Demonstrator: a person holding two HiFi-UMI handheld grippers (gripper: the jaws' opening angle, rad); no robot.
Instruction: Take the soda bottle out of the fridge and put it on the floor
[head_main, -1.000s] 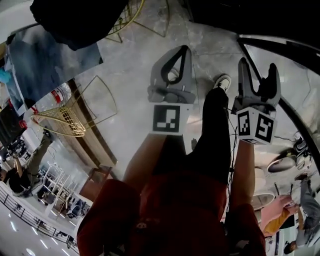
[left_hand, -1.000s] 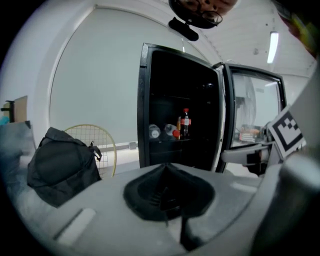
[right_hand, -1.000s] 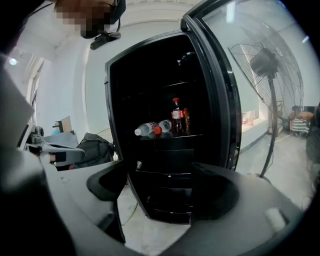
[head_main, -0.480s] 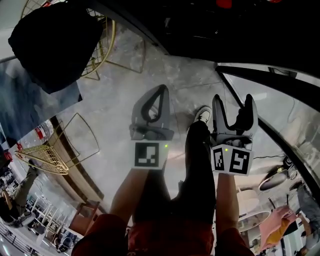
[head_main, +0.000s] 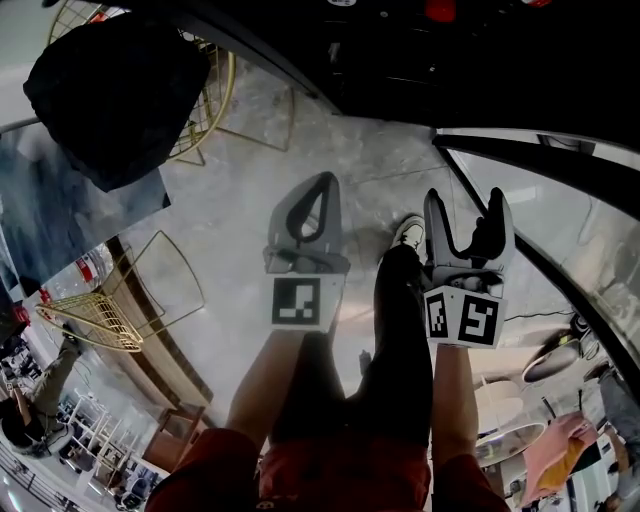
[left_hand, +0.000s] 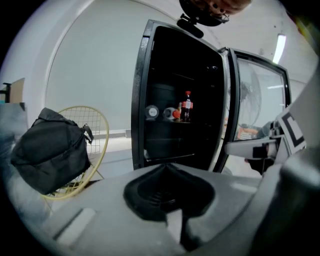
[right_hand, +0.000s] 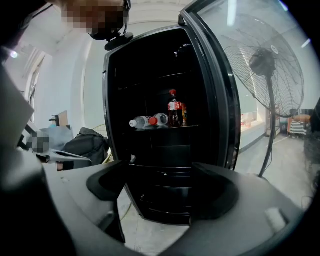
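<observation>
Far left: a black bag (left_hand: 49, 150) sat on a wire chair (left_hand: 95, 131), well clear of the fridge.

Your left gripper (head_main: 323, 182) had its jaws closed tip to tip with nothing between them, and hung over the bare floor (head_main: 240, 190) just left of your leg (head_main: 398, 320). It was aimed at the fridge, not touching anything.

The fridge (right_hand: 114, 125) stood open with its door (right_hand: 220, 75) swung out to the right. The soda bottle (right_hand: 173, 113) stood upright on a middle shelf (right_hand: 160, 128), toward the shelf's right end, red cap up. Two clear bottles (right_hand: 148, 121) lay on their sides along the same shelf to its left, and a can (right_hand: 183, 114) stood just beside it on the right. I couldn't tell whether the can touched it.

Your right gripper (head_main: 466, 205) had its jaws spread wide and empty, lined up on the fridge but well short of the shelf.

Far right: a standing fan (right_hand: 266, 65), out of the way.

Handling, as a judgement: the bottle looked nearly full, so expect some weight. It's probably stiff plastic, round and smooth, and possibly slick if cold. Take it with the open right jaws across the mid-body, around the label, not the narrow neck. Come in from the front so you don't knock the can or roll the lying bottles. Keep it upright down to the floor.
</observation>
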